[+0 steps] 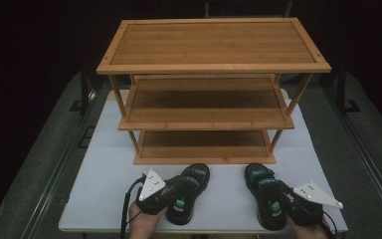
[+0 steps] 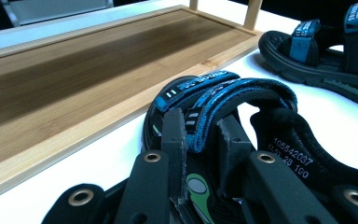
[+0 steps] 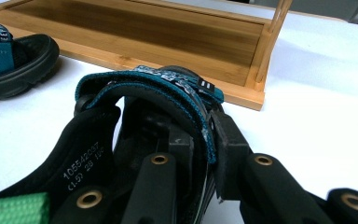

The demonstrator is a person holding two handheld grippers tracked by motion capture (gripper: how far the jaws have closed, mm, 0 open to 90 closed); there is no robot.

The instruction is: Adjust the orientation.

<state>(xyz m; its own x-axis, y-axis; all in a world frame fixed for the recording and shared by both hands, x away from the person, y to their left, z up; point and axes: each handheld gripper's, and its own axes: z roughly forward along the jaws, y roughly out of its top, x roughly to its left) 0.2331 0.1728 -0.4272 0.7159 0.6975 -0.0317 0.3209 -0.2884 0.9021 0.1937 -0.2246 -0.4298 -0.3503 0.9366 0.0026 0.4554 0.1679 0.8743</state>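
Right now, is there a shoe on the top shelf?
No, the top shelf is bare; both sandals sit on the table.

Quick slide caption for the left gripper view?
Left tongs clamp the blue strap of a sandal beside the rack's bottom shelf.

A white counter (image 1: 104, 174) carries a wooden rack (image 1: 204, 154); just before the rack lie two sandals, left (image 1: 189, 191) and right (image 1: 266, 196).
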